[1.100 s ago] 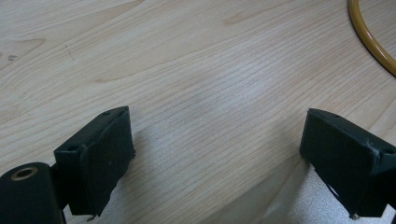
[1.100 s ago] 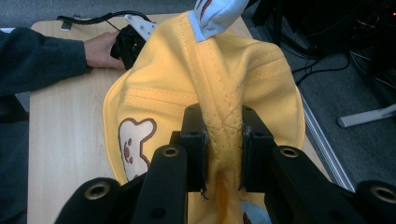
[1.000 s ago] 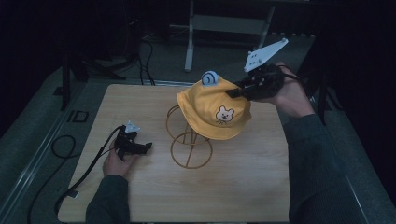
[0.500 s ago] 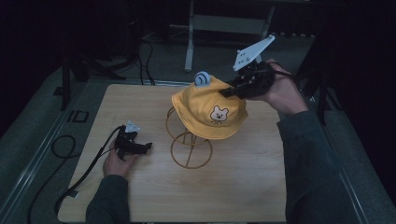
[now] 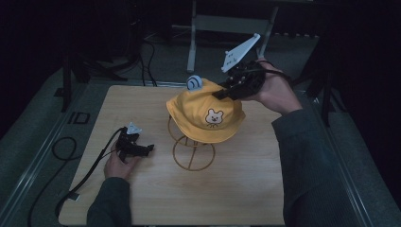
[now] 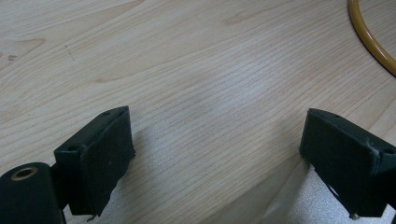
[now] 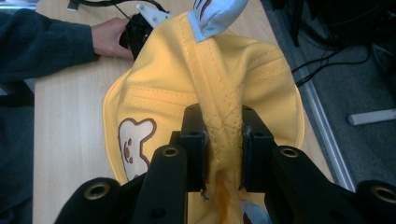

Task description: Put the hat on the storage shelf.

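Two black jaws of the right hand-held gripper (image 7: 223, 135) are pinched tight on a fold of yellow fabric at the crown of the child's bear-face bucket hat (image 5: 206, 115), right along its stitched seam; the grip is narrow and takes cloth only, so the hat hangs from that one pleat and can swing or slip if the hand jerks. In the high view the same right hand-held gripper (image 5: 220, 93) sits at the far right of the hat, which drapes over the top of the gold wire hat stand (image 5: 191, 150) near the middle of the surface (image 5: 246, 189); the pale blue ear (image 5: 194, 82) pokes up at the far side. The step in hand looks like seating the hat on the stand; to do it well, keep the pinch firm, bring the crown squarely over the stand's top loop, lower gently so the brim falls evenly all round, and let go only once the wire carries the weight. Watch that a sideways drag does not tip the light stand. The left hand-held gripper (image 5: 142, 149) rests on the surface at the near left, jaws wide apart and empty; it could steady the stand's ring base (image 6: 371, 39), which lies just beside it.
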A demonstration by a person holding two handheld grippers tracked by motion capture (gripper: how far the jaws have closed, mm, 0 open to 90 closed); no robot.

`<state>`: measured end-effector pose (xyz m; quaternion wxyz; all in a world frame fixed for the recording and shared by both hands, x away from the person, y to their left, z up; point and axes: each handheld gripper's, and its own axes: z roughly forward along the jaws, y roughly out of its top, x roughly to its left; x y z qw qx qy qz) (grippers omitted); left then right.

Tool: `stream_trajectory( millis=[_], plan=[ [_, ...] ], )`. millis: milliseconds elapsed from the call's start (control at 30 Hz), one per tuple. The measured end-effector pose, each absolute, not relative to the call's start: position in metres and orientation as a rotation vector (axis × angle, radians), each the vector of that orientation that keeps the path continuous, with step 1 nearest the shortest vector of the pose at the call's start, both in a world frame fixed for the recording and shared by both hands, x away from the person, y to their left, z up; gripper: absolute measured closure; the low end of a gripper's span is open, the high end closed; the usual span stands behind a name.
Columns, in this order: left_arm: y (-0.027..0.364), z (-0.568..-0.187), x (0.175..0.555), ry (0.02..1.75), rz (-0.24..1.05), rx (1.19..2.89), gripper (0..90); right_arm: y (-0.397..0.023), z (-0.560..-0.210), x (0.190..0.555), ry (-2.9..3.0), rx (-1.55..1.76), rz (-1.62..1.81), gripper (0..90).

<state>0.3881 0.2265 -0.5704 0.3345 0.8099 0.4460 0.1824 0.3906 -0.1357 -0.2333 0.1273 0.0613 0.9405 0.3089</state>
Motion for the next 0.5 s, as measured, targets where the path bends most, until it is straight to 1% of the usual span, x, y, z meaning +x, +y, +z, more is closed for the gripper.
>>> stream_trajectory(
  millis=[500],
  plan=[
    [0.226,-0.57,0.388,1.164,0.476,2.114,9.6,-0.098,-0.237,0.398,2.784,0.139,0.816,75.1]
  ],
)
